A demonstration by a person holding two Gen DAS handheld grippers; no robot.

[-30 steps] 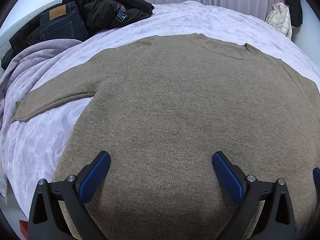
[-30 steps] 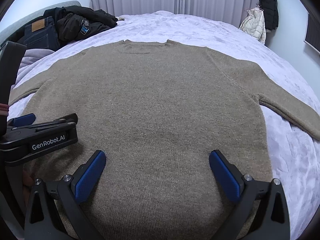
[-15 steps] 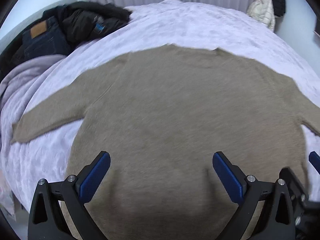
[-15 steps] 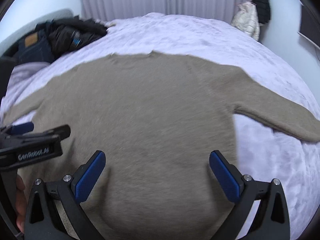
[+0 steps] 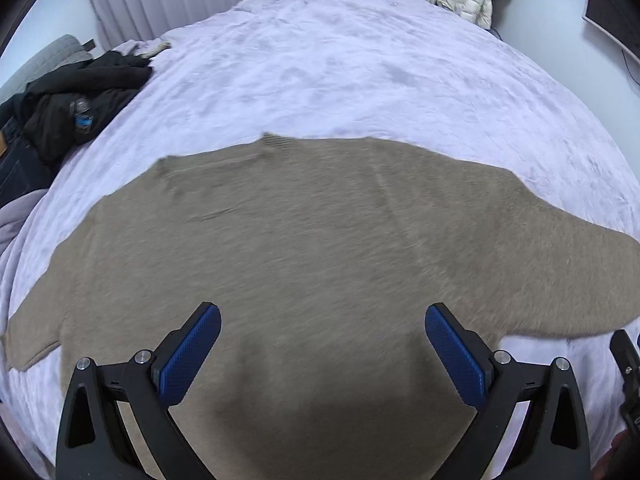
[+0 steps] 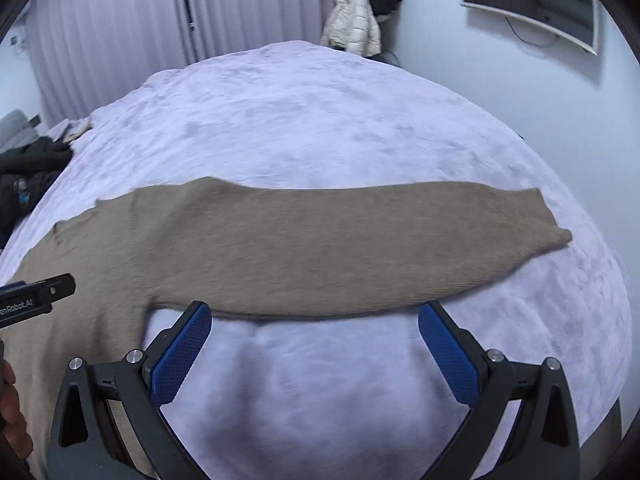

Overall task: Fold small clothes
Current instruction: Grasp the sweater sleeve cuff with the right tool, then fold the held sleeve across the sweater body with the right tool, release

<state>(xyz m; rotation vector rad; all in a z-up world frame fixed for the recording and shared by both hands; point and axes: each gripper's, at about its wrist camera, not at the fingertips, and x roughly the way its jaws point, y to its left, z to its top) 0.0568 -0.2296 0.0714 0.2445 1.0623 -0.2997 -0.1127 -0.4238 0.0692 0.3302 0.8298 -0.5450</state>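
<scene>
A tan knit sweater (image 5: 320, 240) lies flat on the lilac bed, sleeves spread out. My left gripper (image 5: 322, 340) is open and empty above the sweater's lower body. My right gripper (image 6: 314, 336) is open and empty above bare blanket, just in front of the right sleeve (image 6: 340, 244), which stretches across the right wrist view to its cuff (image 6: 556, 232). The left gripper's body (image 6: 36, 300) shows at the left edge of the right wrist view.
A pile of dark clothes and jeans (image 5: 72, 112) lies at the bed's left side. The lilac blanket (image 5: 360, 72) spreads beyond the sweater. Jackets (image 6: 356, 20) hang on the far wall, beside a wall screen (image 6: 536, 4). Curtains (image 6: 120, 40) are behind.
Both grippers have swung to the right and pulled back. The right one has left the sweater's body and now faces the right sleeve. Both stay open.
</scene>
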